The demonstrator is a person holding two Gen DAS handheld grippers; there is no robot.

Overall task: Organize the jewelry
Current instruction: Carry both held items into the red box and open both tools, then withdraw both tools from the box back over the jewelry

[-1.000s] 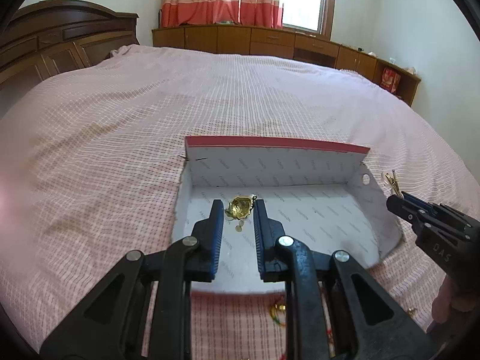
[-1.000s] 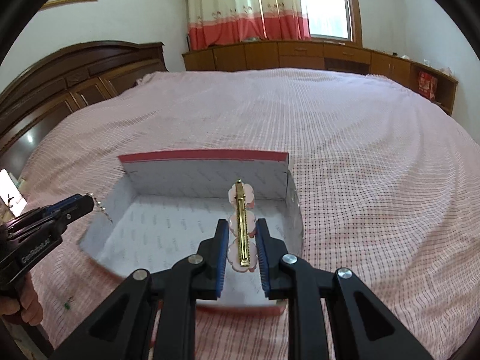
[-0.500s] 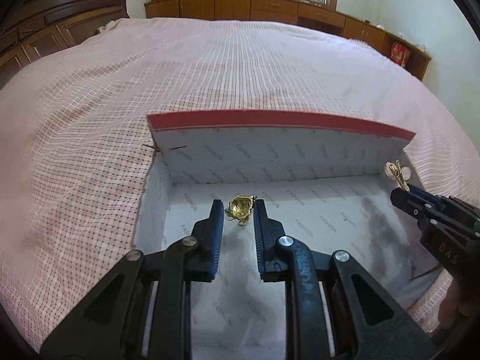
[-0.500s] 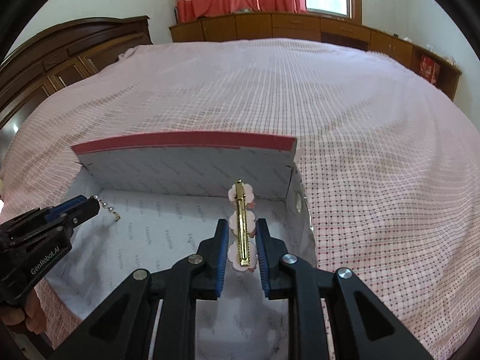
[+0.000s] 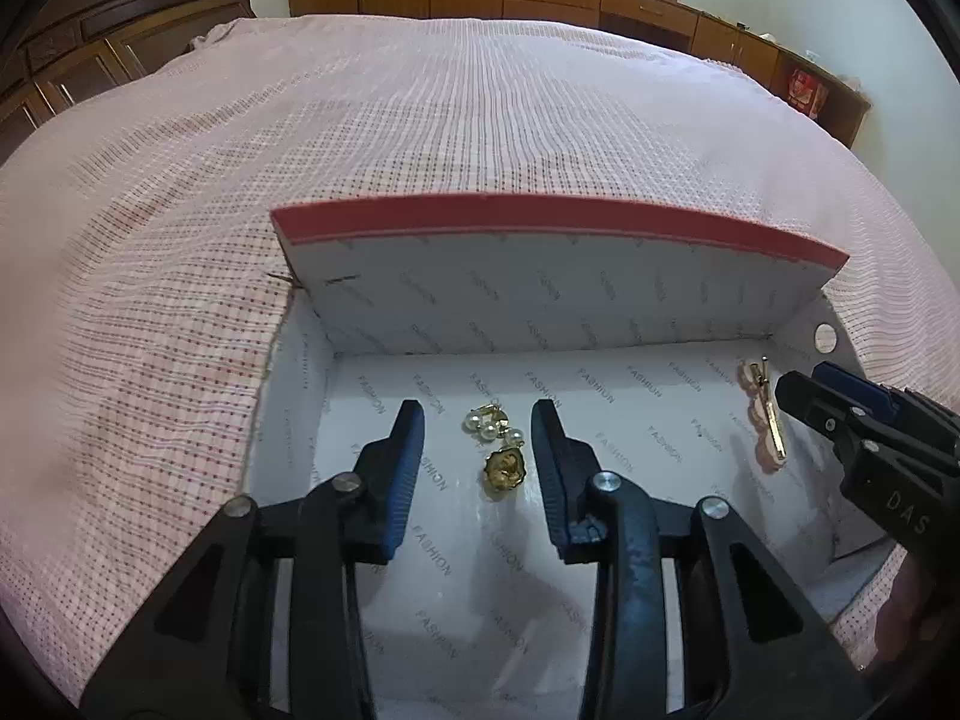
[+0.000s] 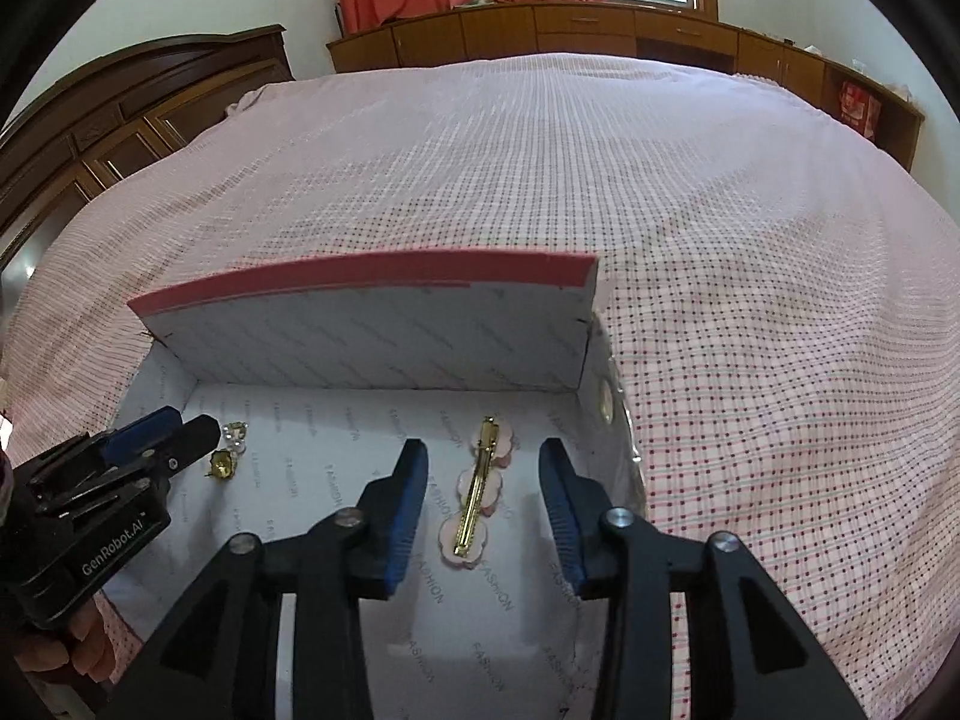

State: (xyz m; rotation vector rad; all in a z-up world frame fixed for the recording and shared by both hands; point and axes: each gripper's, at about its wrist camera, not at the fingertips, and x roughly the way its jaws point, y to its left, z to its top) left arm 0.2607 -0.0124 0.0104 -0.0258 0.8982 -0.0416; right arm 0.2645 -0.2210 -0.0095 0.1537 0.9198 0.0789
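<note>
a bedroom, with a pink checked bed (image 5: 420, 120) carrying an open white box (image 5: 540, 312) with a red rim.

left wrist view: the left gripper (image 5: 478, 468) hangs over the box floor, its fingers apart and opening, touching nothing. between them, flat on the floor, lies a gold and pearl earring (image 5: 501, 450). to the right the right gripper (image 5: 798, 387) sits just beside a hair clip (image 5: 765, 414), also down in the box.

right wrist view: the right gripper (image 6: 483, 498) has its fingers spread and opening, with the clip (image 6: 477, 492) lying loose between them on the box floor. the left gripper (image 6: 192, 429) is at the left, the earring (image 6: 225, 456) just beside its tip.

both pieces look delivered into the box. whether more jewelry waits outside cannot be told here.
</note>
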